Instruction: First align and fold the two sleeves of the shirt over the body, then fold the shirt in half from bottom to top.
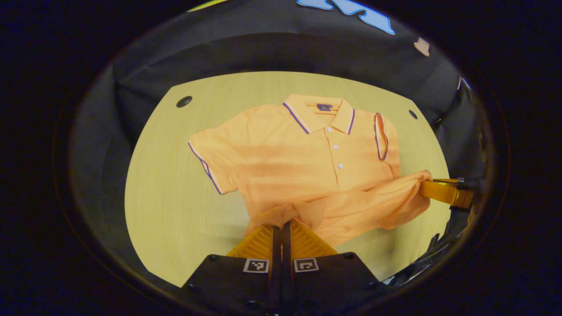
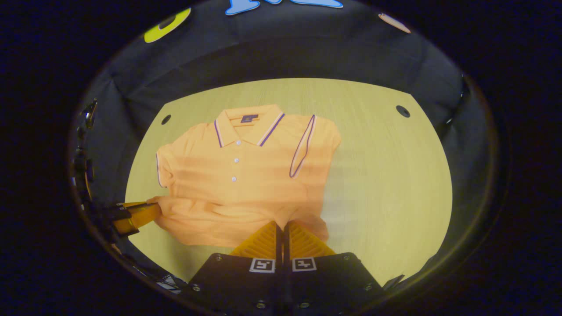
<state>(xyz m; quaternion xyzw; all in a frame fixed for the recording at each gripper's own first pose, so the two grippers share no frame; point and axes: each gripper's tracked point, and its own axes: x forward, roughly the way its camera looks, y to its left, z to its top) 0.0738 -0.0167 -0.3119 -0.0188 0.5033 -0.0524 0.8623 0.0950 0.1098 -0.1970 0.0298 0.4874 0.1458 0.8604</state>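
Observation:
An orange polo shirt (image 1: 290, 158) lies collar-away on the wooden table, buttons up. One sleeve (image 1: 381, 136) is folded onto the body, and the other sleeve (image 1: 210, 162) sticks out flat to the side. The bottom hem is lifted and bunched. My left gripper (image 1: 281, 224) is shut on one hem corner. Farther right in that view, the right gripper (image 1: 428, 188) pinches the other corner. In the right gripper view the shirt (image 2: 237, 175) shows its folded sleeve (image 2: 303, 147). There my right gripper (image 2: 282, 224) is shut on the hem, and the left gripper (image 2: 153, 210) holds the far corner.
The light wooden table (image 2: 386, 184) has bare surface to the shirt's sides and beyond the collar. Dark round holes sit near its far corners (image 1: 184, 101) (image 2: 402, 111). Black cloth walls close in behind and at both sides.

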